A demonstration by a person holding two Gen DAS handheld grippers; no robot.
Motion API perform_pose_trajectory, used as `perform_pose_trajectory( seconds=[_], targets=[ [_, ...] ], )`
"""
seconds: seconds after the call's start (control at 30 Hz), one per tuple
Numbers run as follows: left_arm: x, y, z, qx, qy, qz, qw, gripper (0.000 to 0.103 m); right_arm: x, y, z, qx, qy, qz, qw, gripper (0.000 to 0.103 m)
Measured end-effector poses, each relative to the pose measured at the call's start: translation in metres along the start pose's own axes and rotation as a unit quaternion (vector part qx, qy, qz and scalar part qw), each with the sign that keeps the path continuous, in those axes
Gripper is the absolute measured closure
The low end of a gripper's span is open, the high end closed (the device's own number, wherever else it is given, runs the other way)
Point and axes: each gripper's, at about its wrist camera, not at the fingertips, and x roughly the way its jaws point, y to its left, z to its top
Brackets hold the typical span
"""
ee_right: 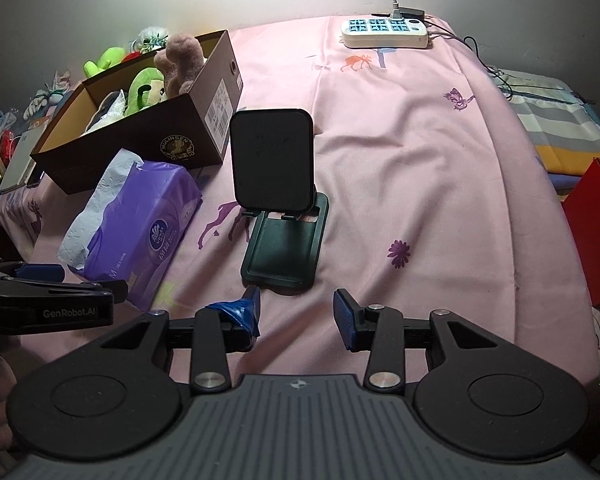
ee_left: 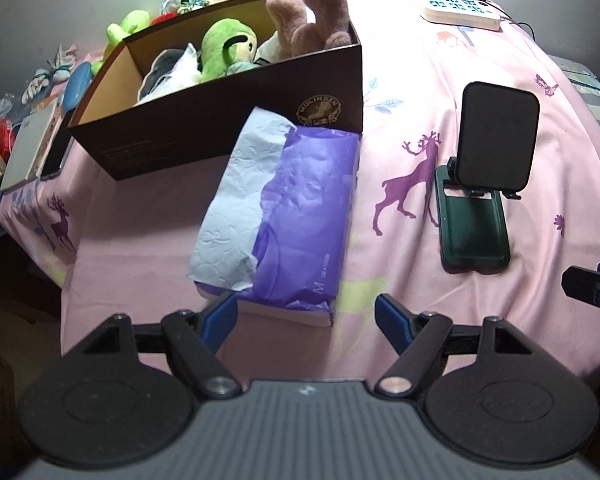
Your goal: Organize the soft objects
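A brown shoebox stands at the back left of the pink sheet and holds a green plush, a pink-brown plush and grey-white soft things. It also shows in the right wrist view. A purple tissue pack lies in front of it, also in the right wrist view. My left gripper is open and empty, its fingers either side of the pack's near end. My right gripper is open and empty, just short of the phone stand.
The black phone stand stands right of the tissue pack. A white power strip with cables lies at the far edge. More plush toys and clutter sit behind and left of the box. A red box is at the right edge.
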Motion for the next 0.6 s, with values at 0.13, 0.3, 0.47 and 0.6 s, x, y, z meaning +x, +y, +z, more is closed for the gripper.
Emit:
perform_pose_trajectory(
  seconds=[0.13, 0.3, 0.47, 0.6],
  targets=[
    [-0.009, 0.001, 0.002, -0.006, -0.012, 0.005, 0.9999, 0.026, -0.006, -0.002, 0.002, 0.006, -0.01, -0.009, 1.0, 0.079],
    [-0.024, 0.003, 0.008, -0.015, -0.04, 0.018, 0.9989, 0.026, -0.014, -0.004, 0.006, 0.013, -0.022, -0.011, 1.0, 0.079],
    [-0.031, 0.008, 0.011, -0.028, -0.047, 0.024, 0.9982, 0.026, -0.019, -0.001, 0.009, 0.01, -0.032, -0.006, 0.999, 0.079],
    [-0.036, 0.011, 0.012, -0.039, -0.055, 0.03, 0.9973, 0.026, -0.024, 0.003, 0.013, 0.004, -0.042, -0.006, 0.999, 0.079]
  ],
)
